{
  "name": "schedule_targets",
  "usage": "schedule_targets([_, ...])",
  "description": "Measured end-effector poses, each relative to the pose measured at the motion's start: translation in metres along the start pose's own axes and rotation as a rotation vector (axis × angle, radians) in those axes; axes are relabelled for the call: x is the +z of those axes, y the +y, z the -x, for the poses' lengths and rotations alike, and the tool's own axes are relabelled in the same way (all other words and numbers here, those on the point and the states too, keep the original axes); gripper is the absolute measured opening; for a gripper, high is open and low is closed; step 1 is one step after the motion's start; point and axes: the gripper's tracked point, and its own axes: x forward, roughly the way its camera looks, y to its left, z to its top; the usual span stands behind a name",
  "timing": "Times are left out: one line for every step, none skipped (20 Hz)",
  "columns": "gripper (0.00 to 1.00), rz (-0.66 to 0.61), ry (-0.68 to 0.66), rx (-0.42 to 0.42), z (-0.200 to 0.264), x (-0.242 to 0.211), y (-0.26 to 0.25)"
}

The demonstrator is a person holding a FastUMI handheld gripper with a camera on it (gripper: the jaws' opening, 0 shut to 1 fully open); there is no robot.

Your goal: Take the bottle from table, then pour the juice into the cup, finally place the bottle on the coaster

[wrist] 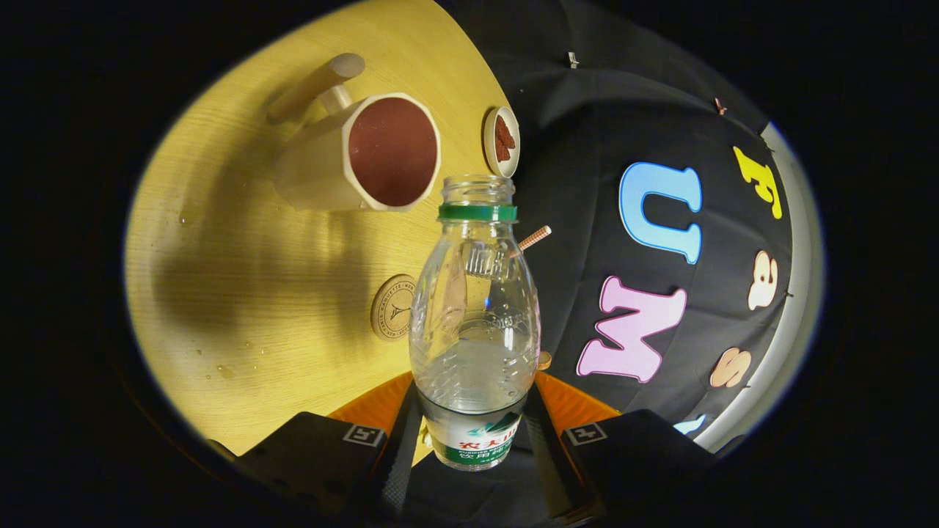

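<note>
desk (242, 242) is appearing tilted in the gripper view, which suggests the tool is being rolled sideways along with what it is carrying. furthest left, the cup (359, 154) is sitting on the desk with its handle pointing away and its mouth facing the camera; the inside is looking dark reddish-brown, and i cannot tell whether that is liquid or glaze. the mouth is lying just beyond and left of the bottle's neck, a placement that is suiting a pour. nearer, the coaster (394, 306) is lying flat on the desk just left of the bottle's body, bare and waiting, so the final step is judged not yet done. a small dish (501, 141) holding something dark red is standing near the desk's edge beyond the neck. centre, the bottle (475, 323) is riding between the fingers, cap off, green ring at the neck, with a little clear liquid pooling low in the body; it is being held lifted and, judging by the slanted desk, leaning toward the cup. the tool (473, 440) is clamping the bottle's labelled lower part, both fingers pressing its sides, closed only to the bottle's width. right of the neck, a striped straw (535, 237) is poking out behind the bottle.
</note>
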Motion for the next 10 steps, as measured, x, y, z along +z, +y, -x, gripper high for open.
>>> schedule_targets([0.74,0.009,-0.001,-0.003,-0.002,0.001,-0.001])
schedule_targets([0.74,0.017,0.0,-0.004,-0.001,0.0,-0.002])
schedule_targets([0.74,0.024,0.002,-0.004,-0.003,0.0,-0.003])
schedule_targets([0.74,0.032,0.004,-0.006,-0.003,0.001,-0.004])
schedule_targets([0.74,0.04,0.005,-0.009,-0.005,0.0,-0.006])
schedule_targets([0.74,0.049,0.005,-0.011,-0.006,0.001,-0.007])
schedule_targets([0.74,0.056,0.006,-0.011,-0.006,0.001,-0.006])
schedule_targets([0.74,0.06,0.007,-0.011,-0.008,0.0,-0.009])
schedule_targets([0.74,0.065,0.009,-0.012,-0.01,0.001,-0.011])
schedule_targets([0.74,0.071,0.011,-0.014,-0.009,0.001,-0.012])
